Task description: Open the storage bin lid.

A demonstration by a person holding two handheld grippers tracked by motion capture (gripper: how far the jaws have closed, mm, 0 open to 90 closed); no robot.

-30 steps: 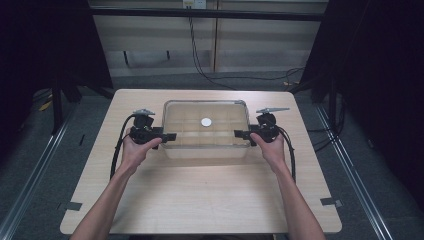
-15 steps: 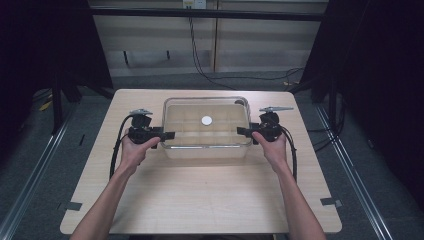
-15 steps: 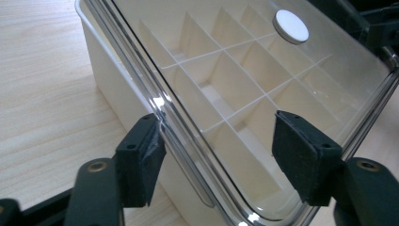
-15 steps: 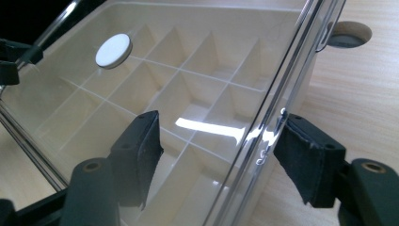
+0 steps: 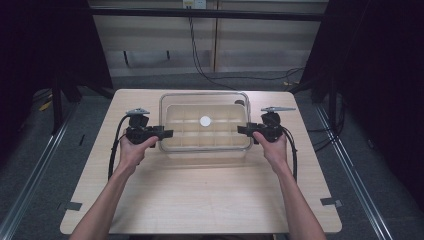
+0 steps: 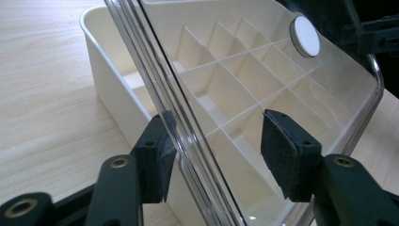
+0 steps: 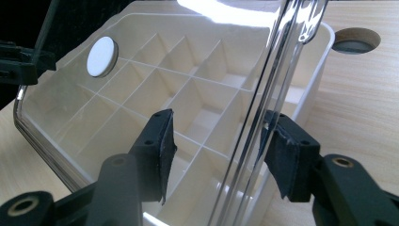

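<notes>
A cream box (image 5: pixel 205 139) divided into several compartments stands on the far half of the table, with a clear lid (image 5: pixel 172 106) bearing a white round knob (image 5: pixel 205 120) over it. My left gripper (image 5: pixel 167 133) is at the lid's left edge and my right gripper (image 5: pixel 241 129) at its right edge. In the left gripper view the lid's rim (image 6: pixel 155 70) runs between the spread jaws of the left gripper (image 6: pixel 221 146), close by one pad (image 6: pixel 162 150). In the right gripper view the rim (image 7: pixel 277 70) crosses the right gripper (image 7: pixel 219 146), next to the right-hand pad (image 7: pixel 282 155). Both grippers are open.
The wooden table (image 5: pixel 200 195) has a wide bare stretch between the box and its near edge. A round cable hole (image 7: pixel 356 41) lies in the tabletop just beyond the box's far right corner. Cables trail from both grippers along the forearms.
The right gripper has eased a little to the right, away from the lid's edge. The lid's near edge has shifted slightly toward the far side. The left gripper has barely moved.
</notes>
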